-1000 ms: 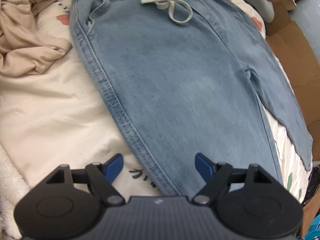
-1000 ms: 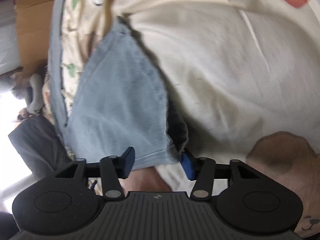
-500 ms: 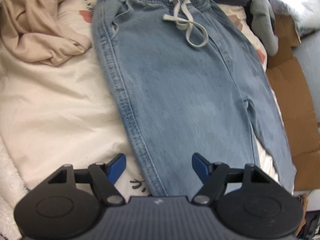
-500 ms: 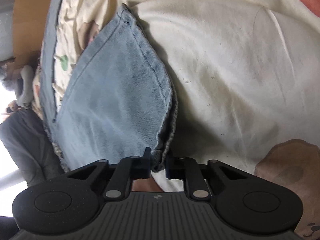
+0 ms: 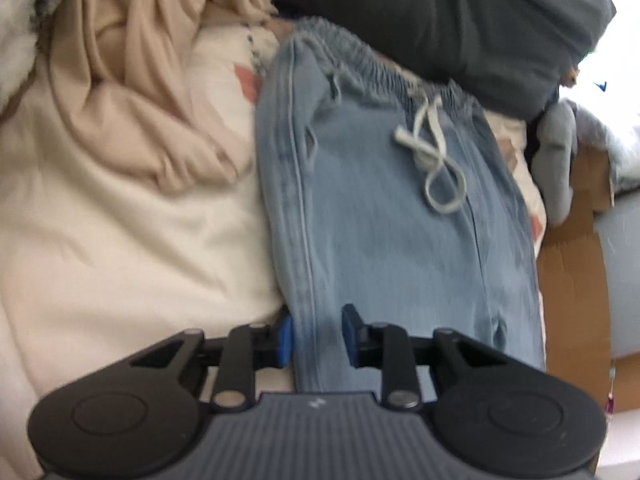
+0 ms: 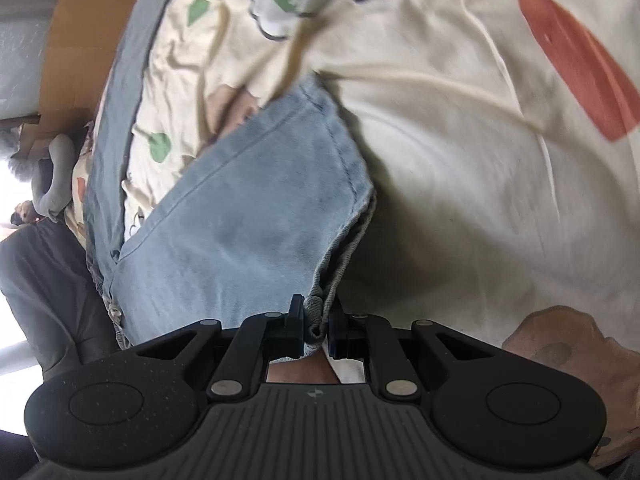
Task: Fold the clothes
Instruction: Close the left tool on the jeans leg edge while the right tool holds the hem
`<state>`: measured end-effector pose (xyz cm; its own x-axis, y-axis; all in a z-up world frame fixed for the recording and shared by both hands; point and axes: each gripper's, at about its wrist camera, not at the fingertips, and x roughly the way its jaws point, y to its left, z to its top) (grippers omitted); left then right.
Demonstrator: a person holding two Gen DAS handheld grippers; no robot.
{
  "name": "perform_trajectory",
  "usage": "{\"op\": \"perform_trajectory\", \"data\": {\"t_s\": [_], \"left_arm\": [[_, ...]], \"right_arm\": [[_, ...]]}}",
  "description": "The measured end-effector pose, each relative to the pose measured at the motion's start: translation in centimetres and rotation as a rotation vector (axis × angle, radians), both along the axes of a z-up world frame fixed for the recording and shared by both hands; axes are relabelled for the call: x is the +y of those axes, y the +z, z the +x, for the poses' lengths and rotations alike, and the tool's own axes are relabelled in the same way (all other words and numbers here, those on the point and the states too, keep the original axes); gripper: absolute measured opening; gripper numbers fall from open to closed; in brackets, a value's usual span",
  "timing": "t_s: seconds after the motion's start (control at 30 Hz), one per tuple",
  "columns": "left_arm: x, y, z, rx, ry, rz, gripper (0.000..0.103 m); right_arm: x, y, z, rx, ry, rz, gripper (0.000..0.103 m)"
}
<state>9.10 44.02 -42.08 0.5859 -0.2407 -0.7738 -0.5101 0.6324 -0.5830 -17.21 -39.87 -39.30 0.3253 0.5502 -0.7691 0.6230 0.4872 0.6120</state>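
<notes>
Our right hand-held gripper is pressed on the hem of the jeans. Our left hand-held gripper pinches the side seam of the jeans, which lie on the bed, beside the beige cloth.
</notes>
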Motion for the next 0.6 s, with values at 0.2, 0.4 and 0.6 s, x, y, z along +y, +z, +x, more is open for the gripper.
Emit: {"op": "perform_trajectory", "data": {"t_s": [0.2, 0.4, 0.6], "left_arm": [[2.4, -0.1, 2.4, -0.01, 0.055, 0.018, 0.013], [4.1, -0.1, 4.6, 0.02, 0.045, 0.051, 0.015], [3.8, 1.5, 5.5, 0.034, 0.014, 0.082, 0.01]], "right_arm": [[-0.2, 2.3, 1.9, -0.003, 0.008, -0.037, 0.009], [-0.2, 4.2, 3.9, -0.038, 0.016, -0.075, 0.009], [-0.6, 5.8, 5.4, -0.086, 0.015, -0.089, 0.009]]}}
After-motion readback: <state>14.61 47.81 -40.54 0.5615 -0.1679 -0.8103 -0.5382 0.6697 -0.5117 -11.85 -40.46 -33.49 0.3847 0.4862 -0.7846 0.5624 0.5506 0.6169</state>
